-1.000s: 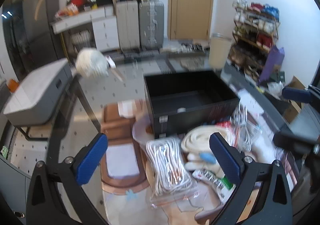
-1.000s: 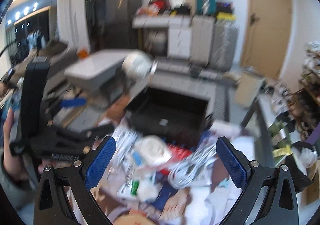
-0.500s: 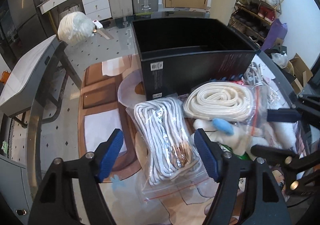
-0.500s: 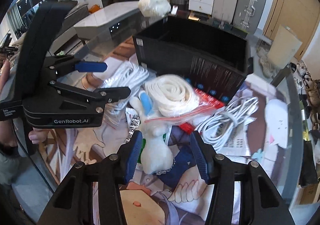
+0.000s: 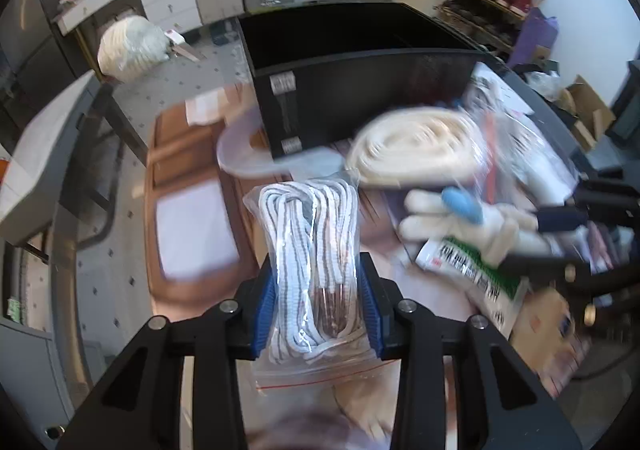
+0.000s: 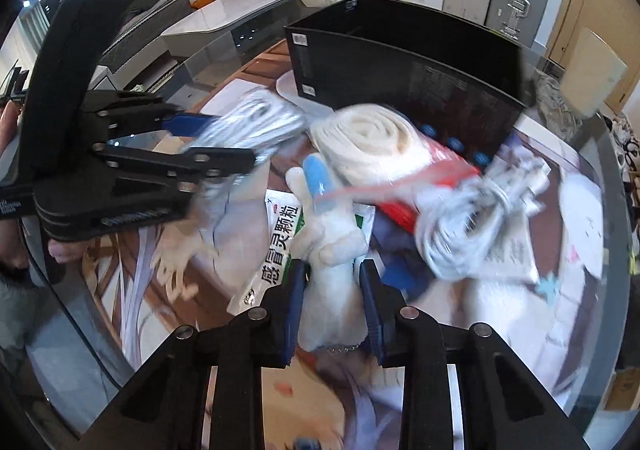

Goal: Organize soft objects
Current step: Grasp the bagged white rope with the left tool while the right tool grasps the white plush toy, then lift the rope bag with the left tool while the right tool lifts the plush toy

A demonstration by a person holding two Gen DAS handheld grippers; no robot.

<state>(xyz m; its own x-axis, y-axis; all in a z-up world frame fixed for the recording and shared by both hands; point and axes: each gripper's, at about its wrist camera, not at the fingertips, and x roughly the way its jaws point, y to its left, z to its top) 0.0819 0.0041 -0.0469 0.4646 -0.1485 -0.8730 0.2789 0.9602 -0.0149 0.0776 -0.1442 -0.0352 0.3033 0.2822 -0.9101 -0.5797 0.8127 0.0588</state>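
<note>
**2 hand-held grippers clamped on soft items in front of a black bin**

A clear zip bag of white-and-grey cord (image 5: 310,250) sat between the blue pads of the left hand-held gripper (image 5: 316,306). The jaws had just been closing, and both pads pressed against the sides of the bag, which bulged up and forward out of the grip.

A white plush toy with a blue ear (image 6: 332,250) sat between the blue pads of the right hand-held gripper (image 6: 332,306). Those jaws had also just been closing, and they squeezed the toy's lower body while its head and ear pointed away from the camera. A small bead chain hung at the toy's near end.

Just beyond both items lay a bagged coil of cream rope (image 6: 372,146), its bag touching the plush toy's ear. A green-and-white medicine packet (image 6: 276,246) lay under the toy. To the right lay a bagged bundle of white cable (image 6: 476,226).

Behind the pile stood an open black bin (image 5: 360,90). All of this rested on a glass worktop (image 6: 552,330) over a printed mat. At the worktop's far left corner sat a separate pale bagged bundle (image 5: 132,44). The frames were blurred in places.
</note>
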